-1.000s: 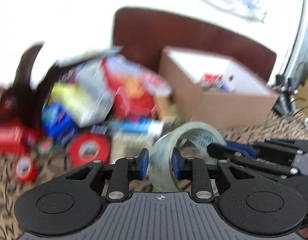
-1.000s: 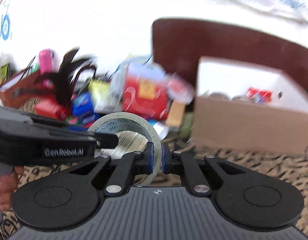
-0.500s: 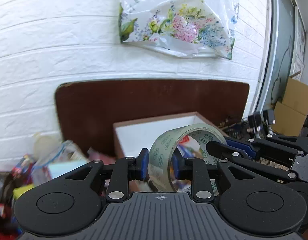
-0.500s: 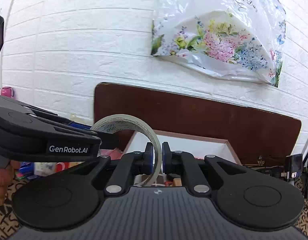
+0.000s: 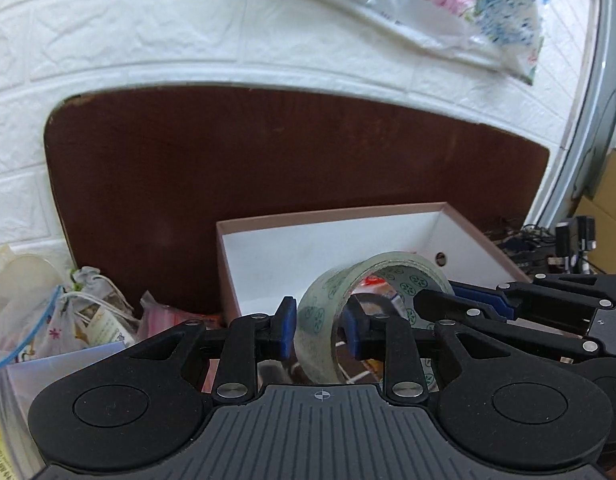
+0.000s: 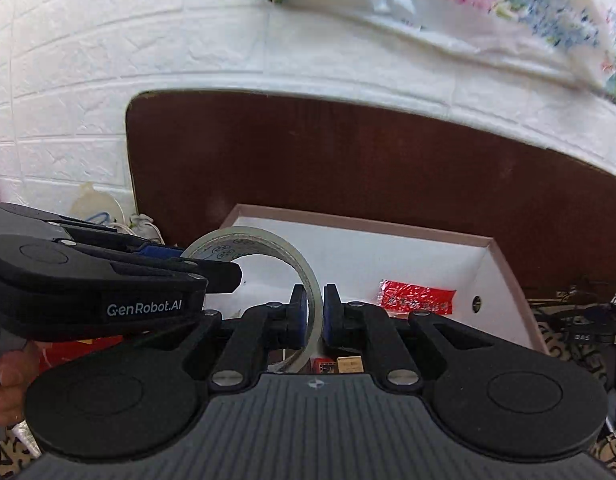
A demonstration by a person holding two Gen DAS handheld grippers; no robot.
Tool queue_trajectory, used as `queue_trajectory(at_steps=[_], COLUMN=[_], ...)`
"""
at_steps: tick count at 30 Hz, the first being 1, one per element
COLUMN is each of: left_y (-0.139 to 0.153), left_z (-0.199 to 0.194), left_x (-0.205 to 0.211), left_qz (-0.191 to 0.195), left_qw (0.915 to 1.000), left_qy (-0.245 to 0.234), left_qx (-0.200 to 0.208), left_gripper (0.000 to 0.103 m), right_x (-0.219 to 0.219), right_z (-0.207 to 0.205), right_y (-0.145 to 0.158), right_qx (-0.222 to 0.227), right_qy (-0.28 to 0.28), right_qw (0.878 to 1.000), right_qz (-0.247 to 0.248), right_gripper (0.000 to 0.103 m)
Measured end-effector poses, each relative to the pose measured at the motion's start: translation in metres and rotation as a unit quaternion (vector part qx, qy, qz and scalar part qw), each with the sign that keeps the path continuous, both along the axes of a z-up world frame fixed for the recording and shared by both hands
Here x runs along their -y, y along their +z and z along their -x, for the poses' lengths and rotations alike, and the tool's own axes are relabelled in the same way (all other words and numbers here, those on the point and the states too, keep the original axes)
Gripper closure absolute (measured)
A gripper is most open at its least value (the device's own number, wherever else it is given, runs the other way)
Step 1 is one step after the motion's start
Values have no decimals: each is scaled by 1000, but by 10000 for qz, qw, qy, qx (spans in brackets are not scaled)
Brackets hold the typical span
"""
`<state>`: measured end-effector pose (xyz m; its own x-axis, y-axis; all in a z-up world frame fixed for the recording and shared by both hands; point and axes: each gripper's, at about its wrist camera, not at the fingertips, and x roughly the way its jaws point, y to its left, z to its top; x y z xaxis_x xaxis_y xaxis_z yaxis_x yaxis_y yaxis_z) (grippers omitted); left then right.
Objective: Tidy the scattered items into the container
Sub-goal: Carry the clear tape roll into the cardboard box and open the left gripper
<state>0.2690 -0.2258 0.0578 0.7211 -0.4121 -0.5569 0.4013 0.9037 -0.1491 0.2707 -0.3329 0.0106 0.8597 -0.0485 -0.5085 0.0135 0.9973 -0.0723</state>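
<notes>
"GenRobot.AI" reads on the left tongs (image 6: 212, 276). Both the left tongs (image 5: 319, 326) and the right tongs (image 6: 315, 312) clamp the band of one clear tape roll (image 5: 331, 312), held over the open box (image 5: 347, 236). A red packet (image 6: 415, 297) lies inside, print illegible; other contents hidden behind the tongs.

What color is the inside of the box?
White inside the box, with a pinkish-brown rim; the right wrist view shows it best.

Legible txt: "GenRobot.AI", white print on side of left gripper (image 6: 232, 278), right wrist view. Print on red packet (image 6: 417, 295) in box (image 6: 503, 276) illegible. Nil else readable.
</notes>
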Motion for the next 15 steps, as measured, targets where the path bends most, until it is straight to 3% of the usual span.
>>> queue_trajectory(at_steps=[2,4,5,6,7,8,9,10,12,15], left_y=[-4,-5,-5,-4,-4,-3,-2,0,3,3], left_z=[-10,-19,-22,-24,-25,-25,-21,-16,-11,-2], left_x=[-1,-3,-5,-7,-10,-12,-14,-14,-10,-5], left_qz=[-28,23,105,201,326,454,539,544,252,-30], left_qw=[10000,10000,9998,9993,9987,9977,9964,9957,9966,9958], left_qy=[28,87,172,310,379,490,604,613,452,378], left_qx=[-13,-14,21,78,72,109,256,441,640,838], left_gripper=[71,61,61,41,24,0,0,0,0,0], right_x=[0,1,1,1,1,-1,-1,-3,-8,-8], right_z=[-12,-24,-29,-34,-38,-41,-40,-35,-30,-26], right_y=[-4,-6,-8,-10,-11,-12,-12,-13,-15,-15], right_qx=[-56,-73,-75,-90,-78,-49,64,286,451,376], right_qy=[15,37,79,127,172,178,74,-28,-13,28], right_qw=[10000,10000,9999,9998,9998,9998,9999,9994,9977,9981], right_qz=[-16,-39,-76,-119,-119,-65,33,176,509,491], right_gripper=[93,93,90,89,74,32,17,10,11,11])
